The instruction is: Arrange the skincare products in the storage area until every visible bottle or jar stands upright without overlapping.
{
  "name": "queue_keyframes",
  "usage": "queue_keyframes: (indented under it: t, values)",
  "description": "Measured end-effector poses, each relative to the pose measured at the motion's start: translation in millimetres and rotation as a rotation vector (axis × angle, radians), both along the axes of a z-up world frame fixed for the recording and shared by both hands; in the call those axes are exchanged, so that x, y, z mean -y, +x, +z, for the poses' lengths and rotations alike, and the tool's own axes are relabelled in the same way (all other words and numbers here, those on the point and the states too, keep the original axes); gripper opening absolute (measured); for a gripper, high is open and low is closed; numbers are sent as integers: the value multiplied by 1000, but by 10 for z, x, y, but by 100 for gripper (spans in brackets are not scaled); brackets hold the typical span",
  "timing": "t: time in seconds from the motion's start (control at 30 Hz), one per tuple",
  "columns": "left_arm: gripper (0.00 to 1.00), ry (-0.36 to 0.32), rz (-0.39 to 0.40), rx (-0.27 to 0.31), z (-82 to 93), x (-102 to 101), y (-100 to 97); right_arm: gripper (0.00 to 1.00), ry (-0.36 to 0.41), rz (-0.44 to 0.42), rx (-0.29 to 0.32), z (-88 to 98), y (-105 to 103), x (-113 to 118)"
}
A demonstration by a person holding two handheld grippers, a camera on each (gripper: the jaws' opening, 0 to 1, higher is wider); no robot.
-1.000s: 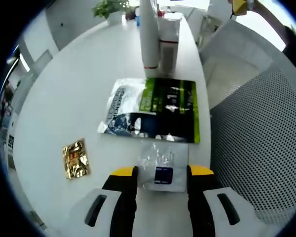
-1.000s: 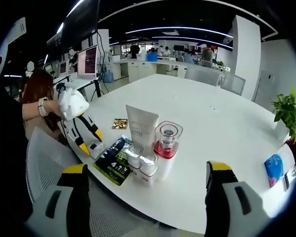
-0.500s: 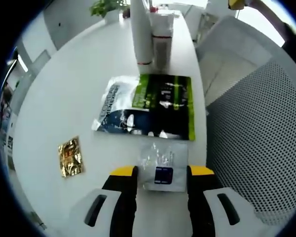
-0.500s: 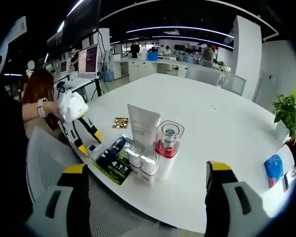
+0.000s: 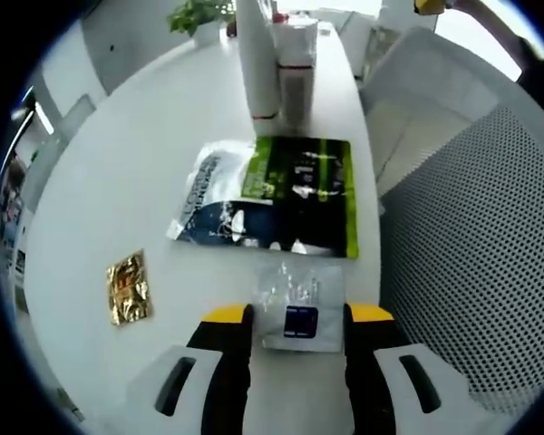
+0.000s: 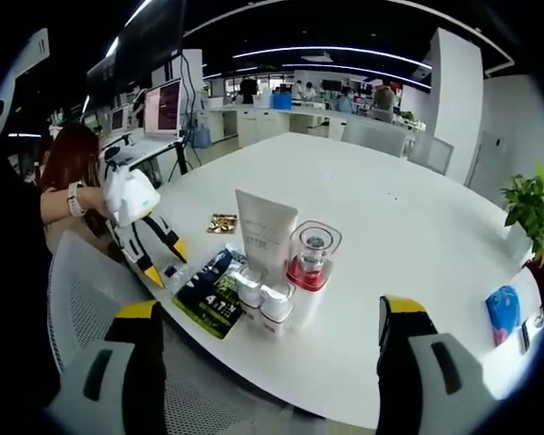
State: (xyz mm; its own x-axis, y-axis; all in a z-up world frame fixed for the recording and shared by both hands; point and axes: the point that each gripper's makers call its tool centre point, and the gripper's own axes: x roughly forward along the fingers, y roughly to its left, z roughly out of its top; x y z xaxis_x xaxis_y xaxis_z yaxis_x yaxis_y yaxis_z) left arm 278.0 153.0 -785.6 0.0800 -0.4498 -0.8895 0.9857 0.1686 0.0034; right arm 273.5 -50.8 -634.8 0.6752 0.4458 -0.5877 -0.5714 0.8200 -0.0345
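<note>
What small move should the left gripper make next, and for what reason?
Probably close the left gripper on the small clear sachet. Its jaws stand open on either side of the sachet, which lies flat on the white table just in front of the green and black pouch. The right gripper hangs open, away from the products.

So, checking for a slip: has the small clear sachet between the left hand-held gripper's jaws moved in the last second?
No. The clear sachet sits the same against the gold packet.
</note>
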Motion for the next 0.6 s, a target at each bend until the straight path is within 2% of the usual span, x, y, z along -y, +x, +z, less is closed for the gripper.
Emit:
queue_keyframes:
  t: [0.27,0.4,0.6]
  values:
    - [40,-3,8,8,5,7,4,100,-5,10,-9,-15,-13,-16]
    - [46,-1,10,7,4,9,7,100,-8,10,-12,-18,-13,-12]
    - [46,-63,50,-2,116,33,61,100,-5,9,-11,-14,-8,-11]
